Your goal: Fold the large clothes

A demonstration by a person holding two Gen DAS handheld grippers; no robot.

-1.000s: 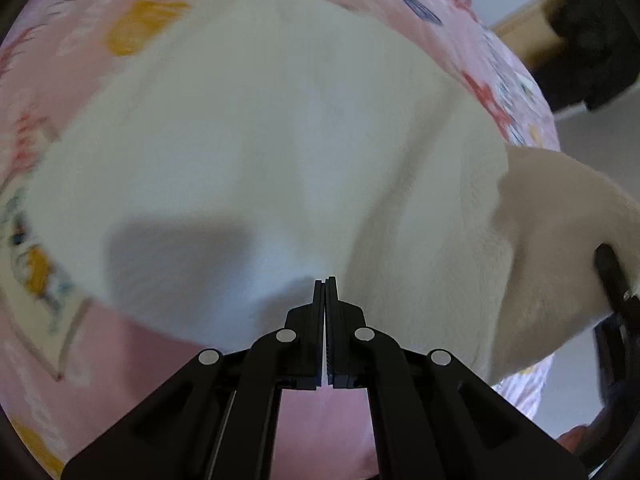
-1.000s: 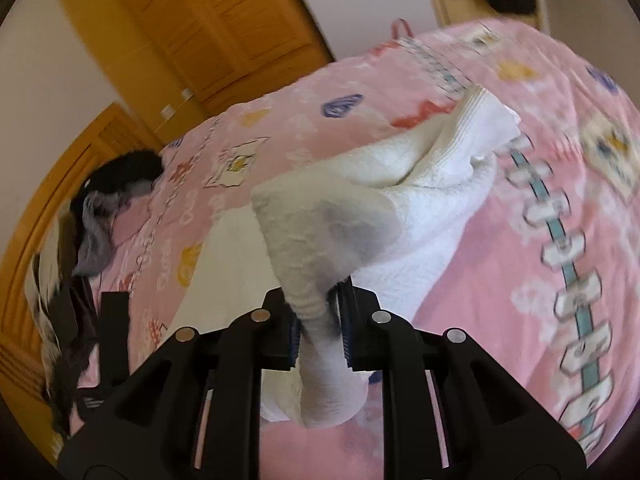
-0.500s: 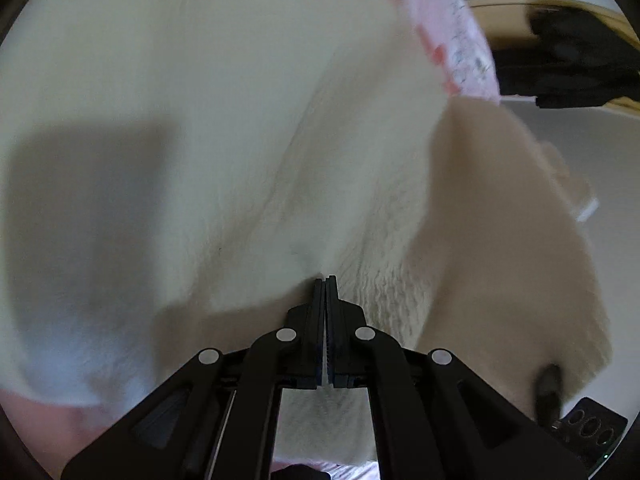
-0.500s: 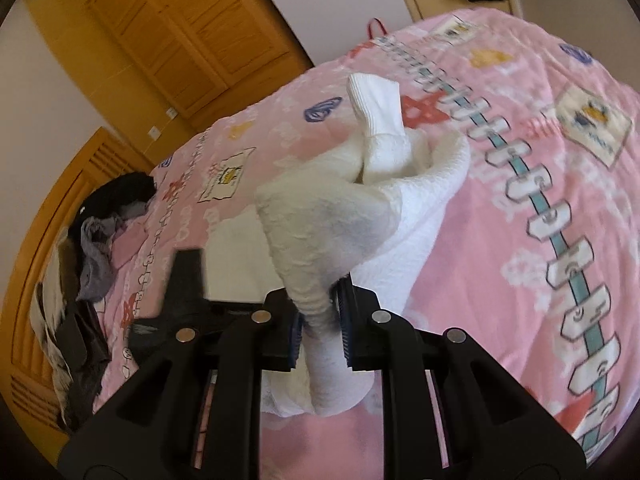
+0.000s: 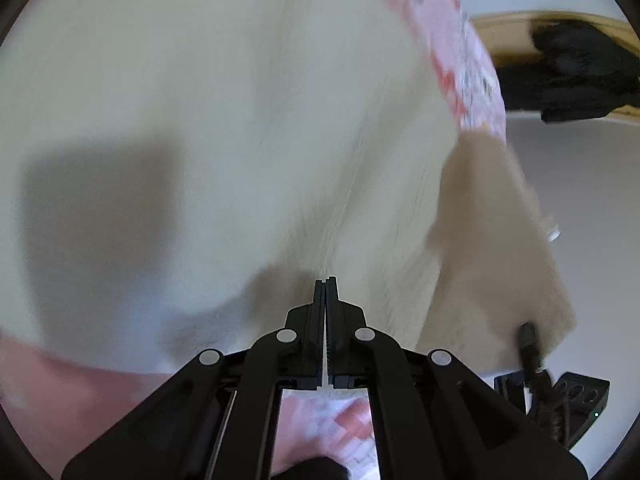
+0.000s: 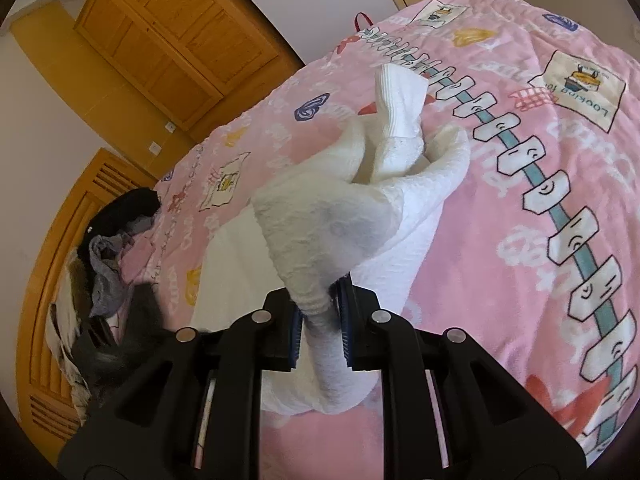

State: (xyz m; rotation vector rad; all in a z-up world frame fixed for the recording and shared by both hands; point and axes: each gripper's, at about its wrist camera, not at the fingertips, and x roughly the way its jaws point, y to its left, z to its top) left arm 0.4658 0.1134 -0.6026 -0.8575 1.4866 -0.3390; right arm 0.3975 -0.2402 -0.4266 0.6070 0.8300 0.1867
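Note:
A large white knit garment (image 5: 224, 128) lies on a pink patterned bedspread (image 6: 540, 208) and fills most of the left wrist view. My left gripper (image 5: 325, 282) is shut, its tips pressed close against the fabric; I cannot see cloth between them. My right gripper (image 6: 320, 296) is shut on a bunched fold of the white garment (image 6: 332, 216) and holds it lifted above the bed, with a ribbed cuff (image 6: 400, 96) sticking up behind. The right gripper also shows at the lower right of the left wrist view (image 5: 532, 352), gripping the lifted fold.
A pile of dark and grey clothes (image 6: 116, 236) lies at the left edge of the bed by a wooden headboard (image 6: 52, 280). A wooden wardrobe (image 6: 168, 40) stands behind. A wooden frame with a dark object (image 5: 572, 68) lies beyond the bed edge.
My left gripper has moved in close over the garment. My right gripper has carried the lifted fold across, and the ribbed cuff has swung upright.

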